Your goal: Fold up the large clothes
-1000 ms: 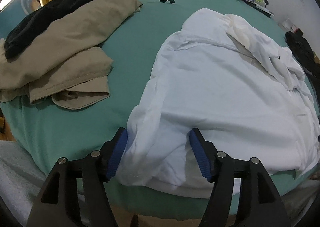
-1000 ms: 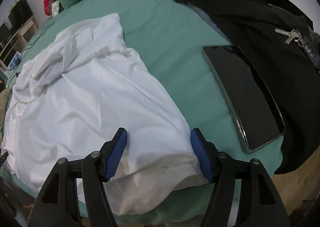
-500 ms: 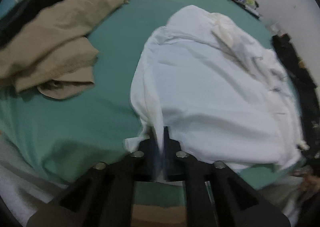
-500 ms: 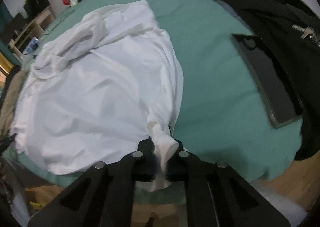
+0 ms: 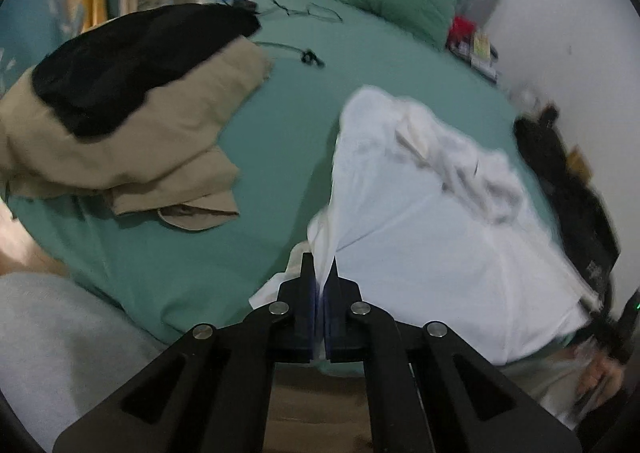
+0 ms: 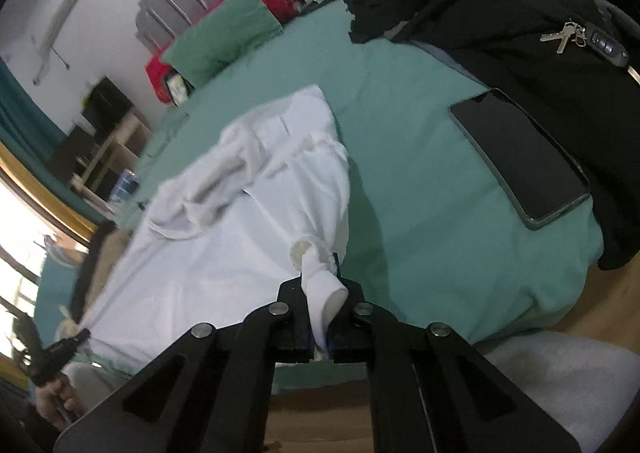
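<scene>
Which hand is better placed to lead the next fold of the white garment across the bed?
Probably neither: it looks like a two-handed move. The left gripper and the right gripper are each shut on a near corner of the white garment, pulled taut between them above the green bed.

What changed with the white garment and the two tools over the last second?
Both tools closed on the near edge of the white garment: the left tool and the right tool now pinch it and have lifted it, pulling the cloth taut. The beige clothes, phone and keys stayed put.
</scene>
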`<state>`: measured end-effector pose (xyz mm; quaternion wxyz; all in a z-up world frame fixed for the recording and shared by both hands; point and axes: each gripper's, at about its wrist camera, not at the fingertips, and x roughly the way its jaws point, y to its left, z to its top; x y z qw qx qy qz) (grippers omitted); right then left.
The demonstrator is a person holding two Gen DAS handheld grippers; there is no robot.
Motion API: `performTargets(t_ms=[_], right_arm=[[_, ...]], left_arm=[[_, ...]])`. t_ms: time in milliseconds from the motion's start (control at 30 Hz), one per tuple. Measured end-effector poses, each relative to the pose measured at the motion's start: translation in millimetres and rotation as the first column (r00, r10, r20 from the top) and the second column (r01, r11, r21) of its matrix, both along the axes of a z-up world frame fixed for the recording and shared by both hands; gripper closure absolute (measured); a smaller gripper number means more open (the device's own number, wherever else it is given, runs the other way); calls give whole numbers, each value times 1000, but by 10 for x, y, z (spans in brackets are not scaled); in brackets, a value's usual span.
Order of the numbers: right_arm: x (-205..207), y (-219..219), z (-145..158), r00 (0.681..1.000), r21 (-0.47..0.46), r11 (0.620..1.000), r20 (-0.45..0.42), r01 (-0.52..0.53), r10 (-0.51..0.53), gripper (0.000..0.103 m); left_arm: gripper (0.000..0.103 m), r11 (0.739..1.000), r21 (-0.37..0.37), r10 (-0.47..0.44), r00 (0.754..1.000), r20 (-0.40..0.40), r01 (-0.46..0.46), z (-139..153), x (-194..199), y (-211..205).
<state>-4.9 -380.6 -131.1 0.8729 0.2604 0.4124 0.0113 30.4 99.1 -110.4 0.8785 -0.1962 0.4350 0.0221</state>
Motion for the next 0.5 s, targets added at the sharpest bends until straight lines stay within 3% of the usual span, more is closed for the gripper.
performTargets(t_ms=[133, 333, 500], right_arm=[[-85, -61, 175, 999, 21, 1000, 46, 12, -13, 99], [-37, -75, 506, 994, -12, 1000, 109, 7, -6, 99], [158, -65, 689, 987, -32, 999, 159, -6, 11, 99]], left_arm=[[100, 999, -12, 45, 997, 65, -45, 208, -50, 31], [100, 998, -36, 46, 991, 124, -42, 481, -14, 1], [100, 999, -43, 35, 987, 159, -28, 588, 230, -13]])
